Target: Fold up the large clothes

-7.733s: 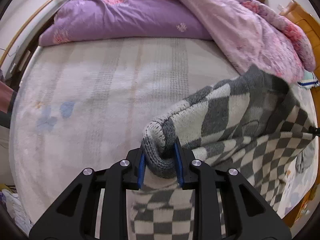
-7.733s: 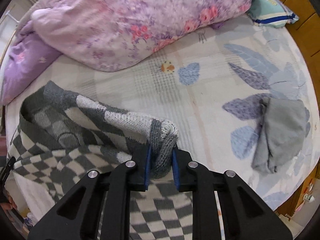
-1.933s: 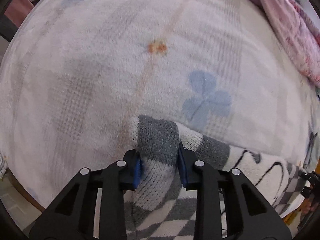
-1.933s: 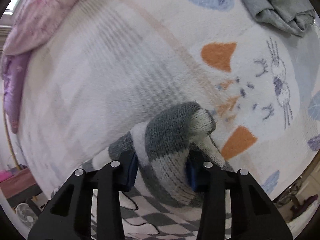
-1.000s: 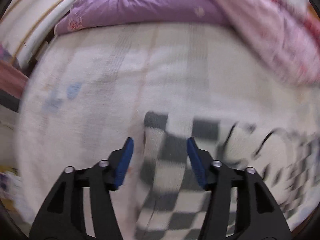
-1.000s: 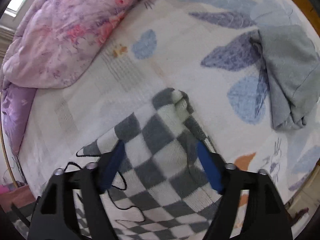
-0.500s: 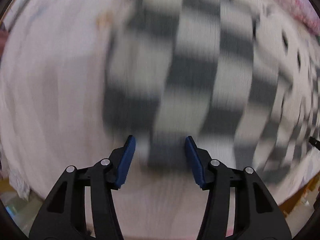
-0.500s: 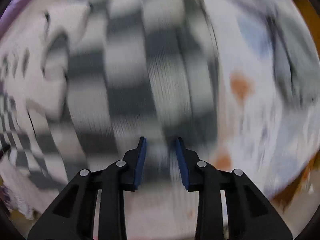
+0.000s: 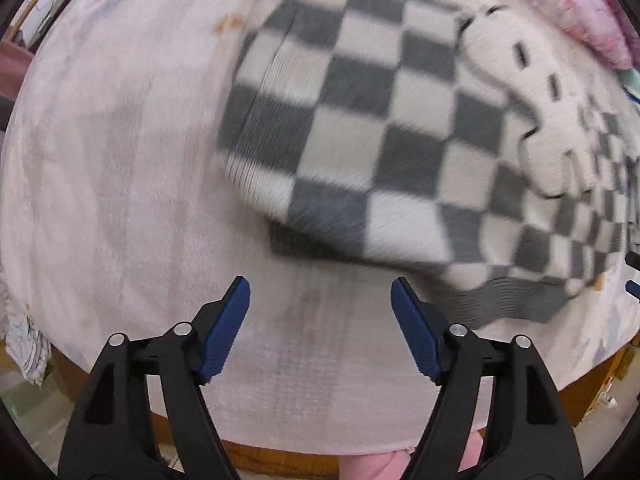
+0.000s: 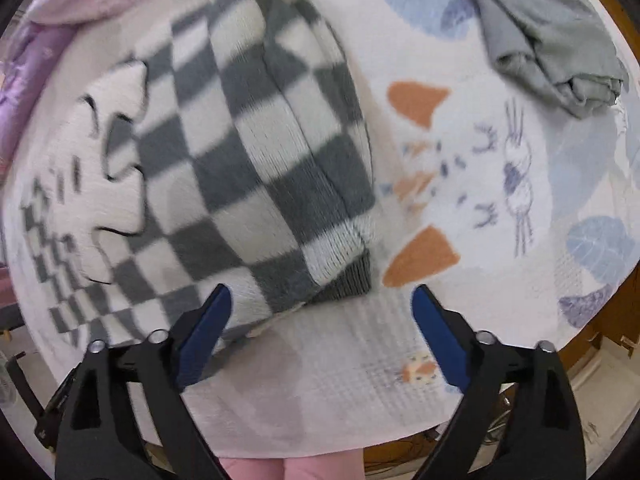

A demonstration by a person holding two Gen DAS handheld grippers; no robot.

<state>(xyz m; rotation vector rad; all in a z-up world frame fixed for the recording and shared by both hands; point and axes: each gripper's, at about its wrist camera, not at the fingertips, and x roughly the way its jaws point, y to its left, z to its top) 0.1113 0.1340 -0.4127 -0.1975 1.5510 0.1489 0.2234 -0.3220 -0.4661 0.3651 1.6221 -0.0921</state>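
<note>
A grey-and-white checkered knit sweater (image 9: 384,120) lies folded on the white patterned bedsheet (image 9: 120,160); it also shows in the right wrist view (image 10: 256,160). My left gripper (image 9: 320,300) is open and empty, just short of the sweater's near left edge. My right gripper (image 10: 320,300) is open and empty, at the sweater's near right corner with its grey ribbed hem (image 10: 344,276). Both views are motion-blurred.
A crumpled grey garment (image 10: 548,40) lies on the sheet at the far right. A pink and purple quilt (image 10: 60,4) lies at the back; it also shows in the left wrist view (image 9: 576,12). The wooden bed edge (image 9: 280,456) runs below both grippers.
Both grippers held the sweater's edge, carried it forward over the garment, let go and opened wide. They have pulled back to the near edge of the folded sweater.
</note>
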